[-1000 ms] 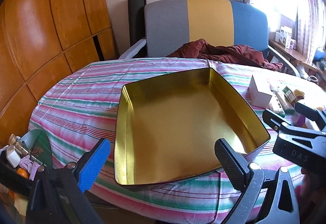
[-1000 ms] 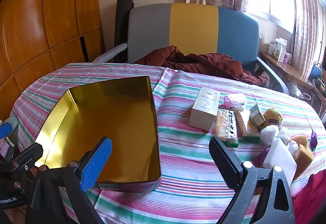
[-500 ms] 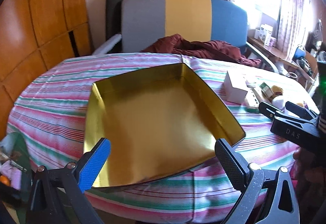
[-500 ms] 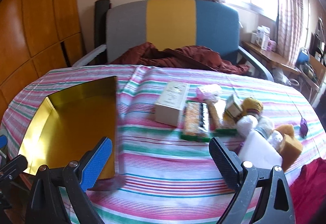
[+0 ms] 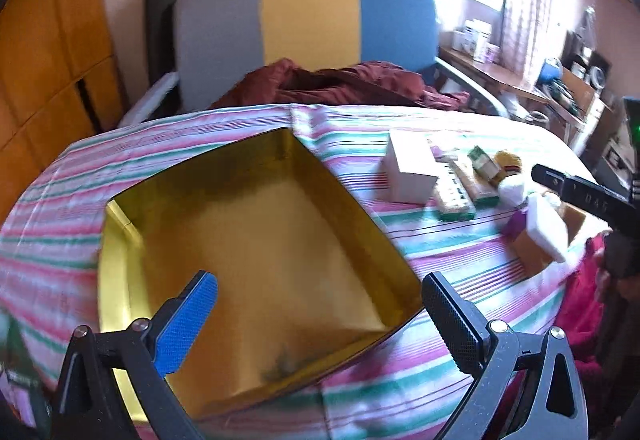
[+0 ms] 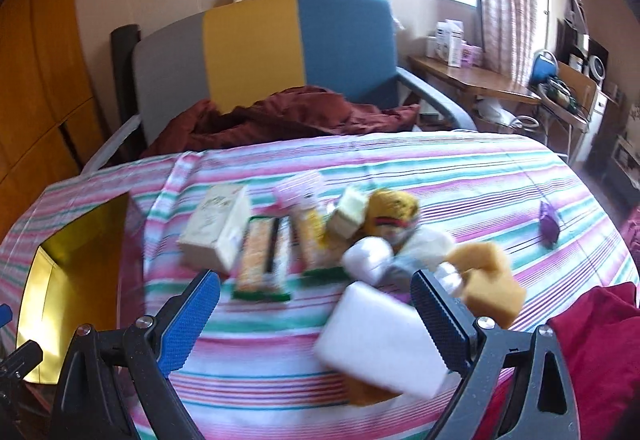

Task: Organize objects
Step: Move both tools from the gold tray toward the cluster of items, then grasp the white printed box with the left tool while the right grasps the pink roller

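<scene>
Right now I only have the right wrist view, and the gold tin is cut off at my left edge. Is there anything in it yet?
Observer: No. The left wrist view shows the whole inside of the tin, and no item lies in it.
Operator: Where is the left gripper, and is it holding anything?
Observer: The left gripper hangs over the near side of the tin with its jaws wide apart and nothing between them.
</scene>
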Available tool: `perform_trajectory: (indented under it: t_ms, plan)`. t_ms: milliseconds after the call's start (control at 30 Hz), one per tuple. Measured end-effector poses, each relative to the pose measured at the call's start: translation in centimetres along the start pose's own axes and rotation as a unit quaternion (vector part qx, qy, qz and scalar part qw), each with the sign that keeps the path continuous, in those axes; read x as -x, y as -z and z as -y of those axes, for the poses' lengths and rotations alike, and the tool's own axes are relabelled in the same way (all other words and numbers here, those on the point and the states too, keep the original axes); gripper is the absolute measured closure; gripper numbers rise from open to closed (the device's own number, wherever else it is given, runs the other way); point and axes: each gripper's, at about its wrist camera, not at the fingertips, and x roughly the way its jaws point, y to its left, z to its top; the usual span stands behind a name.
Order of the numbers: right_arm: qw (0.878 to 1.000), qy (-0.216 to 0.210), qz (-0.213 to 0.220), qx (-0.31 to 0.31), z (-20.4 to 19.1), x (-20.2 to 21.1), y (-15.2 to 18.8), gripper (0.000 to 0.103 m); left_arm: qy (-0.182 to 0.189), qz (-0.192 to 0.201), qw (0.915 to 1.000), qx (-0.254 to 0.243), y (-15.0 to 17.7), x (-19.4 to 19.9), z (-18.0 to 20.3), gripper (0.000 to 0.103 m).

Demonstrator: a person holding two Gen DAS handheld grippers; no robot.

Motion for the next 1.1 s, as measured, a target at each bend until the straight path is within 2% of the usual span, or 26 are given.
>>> perform_trajectory:
  t_ms: [367,600,767,833,933,967,1000,1033,1100]
  plan:
    - [1.000,0.025,0.008,-0.008,3.9,-2.1,-3.0,0.005,0.016,0.001,0.9975,-0.069,-7.1,-5.8,5.5,0.000]
    - [1.000,0.017,-0.004,-0.026,5.4,-3.9,-2.5,0.005,0.023,-0.033,0.9945,-0.096,-10.1,-11.9,8.8,0.000]
    - [1.000,0.013,-0.011,-0.024,5.4,-4.2,-2.4,0.005,0.035,-0.065,0.9936,-0.085,-11.6,-15.8,10.0,0.000]
    - [0.999,0.012,-0.016,-0.027,5.5,-4.2,-2.4,0.005,0.028,-0.074,0.9932,-0.085,-12.1,-17.5,10.4,0.000]
    - [0.999,0.013,-0.025,-0.025,5.4,-4.3,-2.8,0.005,0.032,-0.097,0.9912,-0.084,-12.3,-19.5,10.7,0.012]
    - [0.999,0.013,-0.026,-0.022,5.4,-4.3,-3.0,0.005,0.034,-0.105,0.9903,-0.085,-12.3,-20.1,10.8,0.025]
    - [0.999,0.010,-0.027,-0.018,5.3,-4.3,-3.5,0.005,0.043,-0.114,0.9894,-0.080,-12.2,-20.6,10.6,0.044]
    - [1.000,0.008,-0.027,-0.013,5.1,-4.5,-3.9,0.005,0.052,-0.119,0.9887,-0.075,-12.1,-20.8,10.5,0.050]
    - [1.000,0.003,-0.029,0.004,4.7,-5.1,-5.2,0.005,0.059,-0.111,0.9898,-0.068,-12.0,-20.5,10.1,0.051]
